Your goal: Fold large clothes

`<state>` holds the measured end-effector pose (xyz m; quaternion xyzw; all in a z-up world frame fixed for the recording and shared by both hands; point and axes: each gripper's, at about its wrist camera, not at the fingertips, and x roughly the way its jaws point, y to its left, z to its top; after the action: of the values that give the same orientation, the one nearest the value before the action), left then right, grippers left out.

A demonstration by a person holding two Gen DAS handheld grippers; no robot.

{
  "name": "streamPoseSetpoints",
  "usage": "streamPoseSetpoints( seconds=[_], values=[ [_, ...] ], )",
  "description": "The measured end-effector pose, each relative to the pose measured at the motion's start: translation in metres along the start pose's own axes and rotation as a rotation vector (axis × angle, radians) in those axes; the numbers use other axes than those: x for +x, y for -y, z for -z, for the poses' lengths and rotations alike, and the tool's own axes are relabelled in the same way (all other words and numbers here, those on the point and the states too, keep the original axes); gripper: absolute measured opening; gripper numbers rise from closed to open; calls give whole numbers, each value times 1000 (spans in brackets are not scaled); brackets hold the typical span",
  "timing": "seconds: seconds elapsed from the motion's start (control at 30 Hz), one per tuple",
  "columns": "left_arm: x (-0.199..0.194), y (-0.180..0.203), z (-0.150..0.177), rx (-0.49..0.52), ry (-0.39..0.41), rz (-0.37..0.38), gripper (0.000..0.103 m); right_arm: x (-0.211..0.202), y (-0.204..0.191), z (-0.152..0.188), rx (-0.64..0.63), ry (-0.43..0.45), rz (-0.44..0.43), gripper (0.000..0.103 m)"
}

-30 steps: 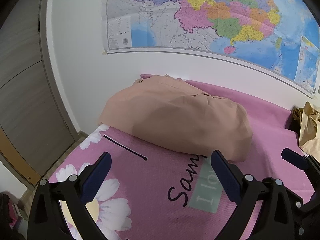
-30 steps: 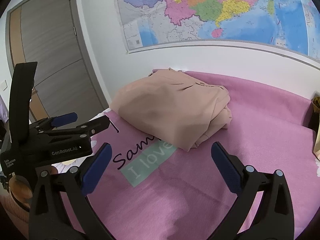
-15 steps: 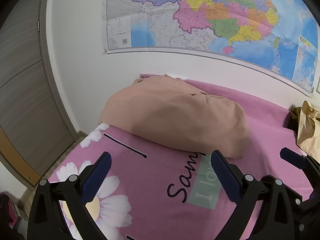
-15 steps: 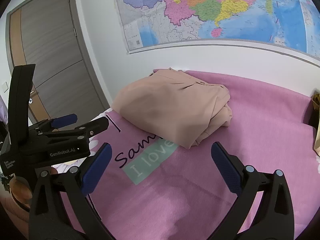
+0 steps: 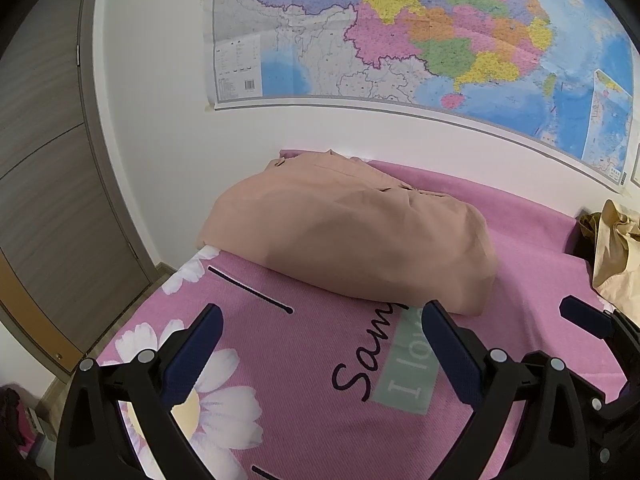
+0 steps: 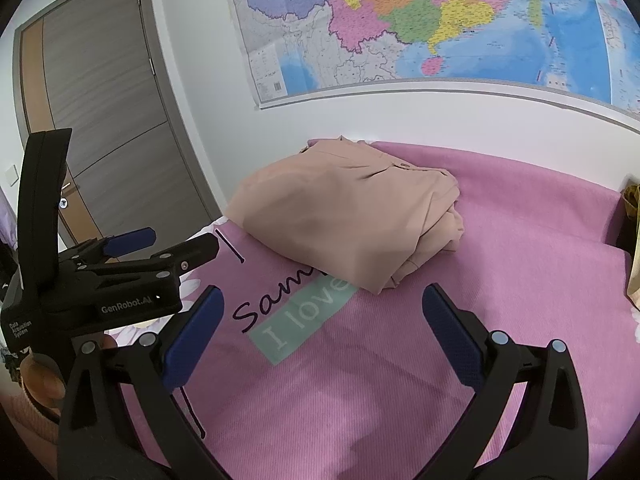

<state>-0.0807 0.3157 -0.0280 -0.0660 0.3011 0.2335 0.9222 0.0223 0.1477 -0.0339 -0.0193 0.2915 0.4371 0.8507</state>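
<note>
A folded peach-tan garment [image 5: 352, 232] [image 6: 348, 212] lies in a thick bundle on the pink bedspread [image 5: 304, 360] [image 6: 500, 280], close to the wall at the bed's far left corner. My left gripper [image 5: 320, 316] hovers open in front of the bundle with nothing between its fingers. My right gripper [image 6: 322, 300] is open too, above the printed text on the spread, short of the bundle's near edge. The left gripper's body [image 6: 116, 276] shows at the left of the right wrist view, held by a hand [image 6: 40, 376].
A large wall map [image 5: 400, 32] hangs above the bed. A grey door [image 6: 96, 120] stands to the left, with floor below the bed's left edge. Another tan cloth [image 5: 616, 256] is heaped at the bed's right end. The spread has daisy prints [image 5: 216, 400].
Both grippers have drawn back a little from the folded bundle and stayed open. The garment has not moved.
</note>
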Motion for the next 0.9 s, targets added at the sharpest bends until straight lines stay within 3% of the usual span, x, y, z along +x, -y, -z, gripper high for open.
streamPoseSetpoints(
  seconds=[0.9],
  values=[
    [-4, 1, 2, 4, 3, 0, 96, -3, -2, 2, 2, 0, -4, 98]
  ],
)
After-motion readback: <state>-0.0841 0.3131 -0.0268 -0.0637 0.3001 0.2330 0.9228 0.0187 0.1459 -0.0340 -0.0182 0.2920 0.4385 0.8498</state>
